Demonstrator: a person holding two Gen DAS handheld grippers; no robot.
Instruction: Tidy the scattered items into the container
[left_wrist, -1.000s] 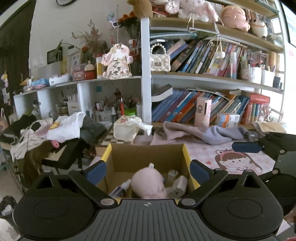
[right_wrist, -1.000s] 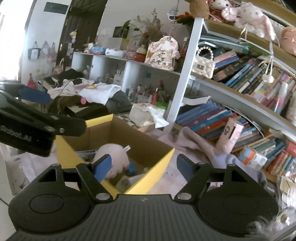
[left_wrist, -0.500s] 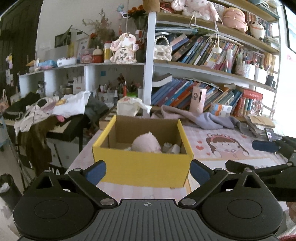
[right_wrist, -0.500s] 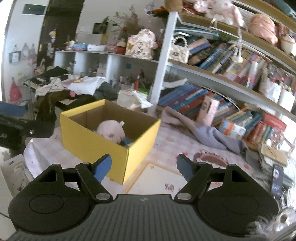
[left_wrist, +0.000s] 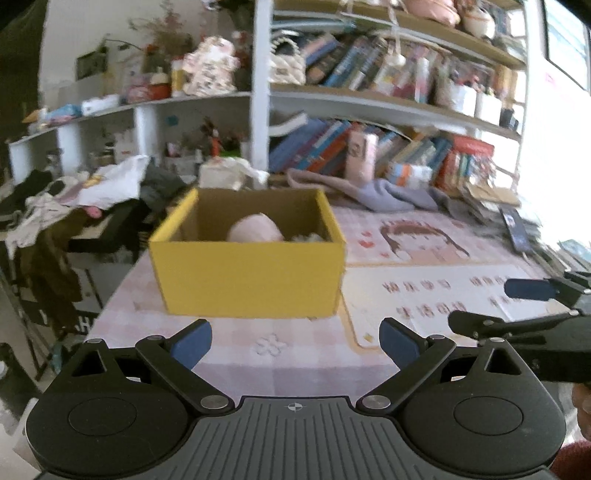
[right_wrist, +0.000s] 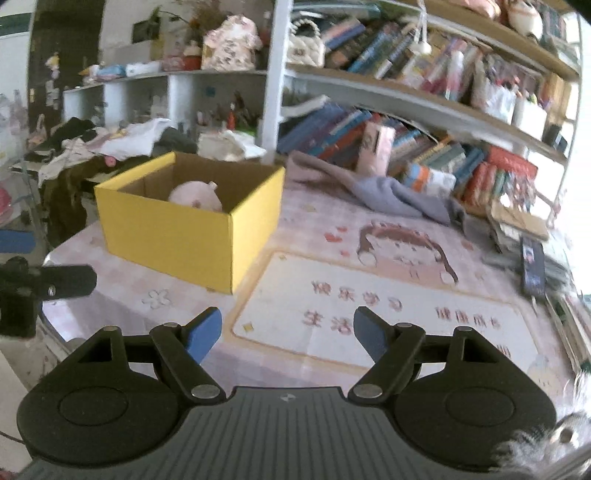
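One yellow cardboard box (left_wrist: 247, 277) sits at the table's far left on a pink checked cloth (left_wrist: 295, 354), a rounded pink plush toy (left_wrist: 255, 230) inside. Nearer, the left gripper (left_wrist: 295, 341) and right gripper (right_wrist: 287, 330) gape wide, both empty.

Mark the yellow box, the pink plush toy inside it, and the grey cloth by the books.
yellow box (right_wrist: 166, 236): right wrist view, on its near yellow side wall.
pink plush toy (right_wrist: 195, 195): right wrist view, on its rounded top above the box rim.
grey cloth (right_wrist: 391, 195): right wrist view, on its crumpled middle.
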